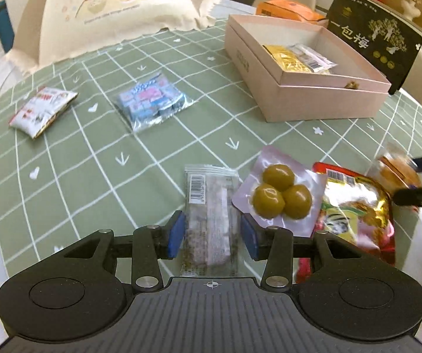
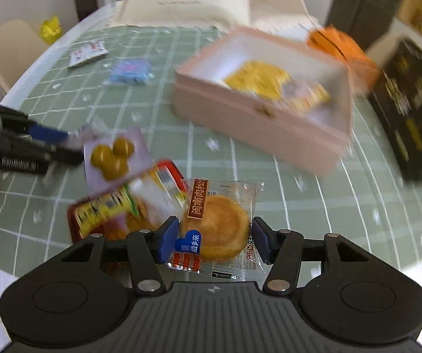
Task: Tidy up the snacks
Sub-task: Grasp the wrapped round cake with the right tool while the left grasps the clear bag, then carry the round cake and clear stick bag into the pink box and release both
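My left gripper (image 1: 212,235) has its blue pads on both sides of a clear grey snack packet with a barcode (image 1: 209,214) lying on the green checked cloth. My right gripper (image 2: 214,239) is shut on a wrapped round golden pastry (image 2: 218,226) and holds it above the table. A pouch with three green olives (image 1: 281,195) and a red-gold snack bag (image 1: 355,209) lie just right of the left gripper. The open pink box (image 1: 314,100) at the back right holds a yellow packet (image 1: 287,58) and a clear one (image 1: 314,56). The right wrist view is blurred.
A blue candy bag (image 1: 152,101) and a white-red packet (image 1: 43,110) lie at the far left. A black boxed lid (image 1: 375,38) and orange packages (image 1: 290,10) stand behind the pink box. A cream cushion (image 1: 122,6) sits at the far edge.
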Available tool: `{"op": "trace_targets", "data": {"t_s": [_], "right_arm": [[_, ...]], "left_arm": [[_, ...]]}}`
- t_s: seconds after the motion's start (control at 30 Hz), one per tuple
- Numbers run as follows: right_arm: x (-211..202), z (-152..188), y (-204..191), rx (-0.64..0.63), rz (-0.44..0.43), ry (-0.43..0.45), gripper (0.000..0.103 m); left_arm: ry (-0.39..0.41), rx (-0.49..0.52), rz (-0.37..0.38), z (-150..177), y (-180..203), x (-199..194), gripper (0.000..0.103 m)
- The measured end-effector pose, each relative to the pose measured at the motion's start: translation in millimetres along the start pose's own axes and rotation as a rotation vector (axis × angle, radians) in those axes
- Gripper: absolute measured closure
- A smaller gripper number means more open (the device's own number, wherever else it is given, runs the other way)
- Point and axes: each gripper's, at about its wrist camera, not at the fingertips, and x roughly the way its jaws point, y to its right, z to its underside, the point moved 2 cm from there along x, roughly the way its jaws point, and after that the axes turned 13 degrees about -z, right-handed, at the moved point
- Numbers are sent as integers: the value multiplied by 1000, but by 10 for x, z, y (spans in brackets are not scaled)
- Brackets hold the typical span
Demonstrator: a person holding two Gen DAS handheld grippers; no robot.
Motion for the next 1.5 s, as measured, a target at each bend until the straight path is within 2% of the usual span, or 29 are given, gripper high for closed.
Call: {"op": "trace_targets", "data": {"t_s": [0.17, 0.27, 0.3, 0.4, 0.43, 0.57, 0.67, 0.7, 0.77, 0.83, 0.93, 1.03, 1.07, 1.13, 1.2, 1.23, 1.3, 1.4, 1.5], "right_arm": [[34, 170, 135, 60, 14, -6, 49], [91, 206, 113, 59, 24, -7, 48], [114, 218, 107, 57, 28, -7, 46], [124, 271, 143, 72, 41, 13, 31], [126, 278, 176, 88, 40, 18, 28], [120, 318, 276, 138, 16, 36, 27], [132, 297, 261, 132, 21, 32, 30], [125, 283, 246, 128, 17, 31, 49], [82, 231, 202, 108, 3, 17, 49], [-48, 176, 187, 115, -36, 30, 50], [-379, 71, 195, 118, -68, 108, 49], [-684, -65, 232, 120, -51, 185, 49], [-748, -109, 240, 119, -43, 201, 49], [-843, -199, 256, 114, -8, 223, 49], [-890, -287, 262, 106, 21, 230, 49], [-908, -317, 270, 106, 32, 229, 49], [-948, -357, 311, 114, 59, 222, 49], [-1037, -415, 393, 122, 82, 231, 49], [-1059, -676, 510, 136, 92, 245, 49]], "left_arm": [[-11, 30, -27, -27, 56, 11, 54], [-5, 18, -21, -2, 16, 6, 58], [-2, 2, -23, 23, -4, -13, 62], [-3, -43, -25, 149, -33, -103, 63], [-2, -51, -28, 208, -36, -146, 63], [6, -68, -48, 451, 6, -342, 63], [56, -71, -55, 508, 91, -538, 63], [78, -72, -47, 490, 126, -611, 63], [130, -76, -18, 368, 176, -774, 63], [193, -90, 36, 114, 210, -958, 63], [305, -72, 110, -436, 304, -1160, 63], [402, -56, 164, -1063, 463, -1205, 62], [416, -64, 195, -1272, 516, -1153, 61], [369, -138, 279, -1689, 589, -874, 57], [331, -246, 275, -1877, 578, -614, 61], [330, -285, 263, -1899, 557, -532, 61], [335, -336, 285, -1831, 470, -440, 60], [320, -361, 309, -1592, 257, -336, 61], [254, -379, 235, -1401, -3, -121, 61]]}}
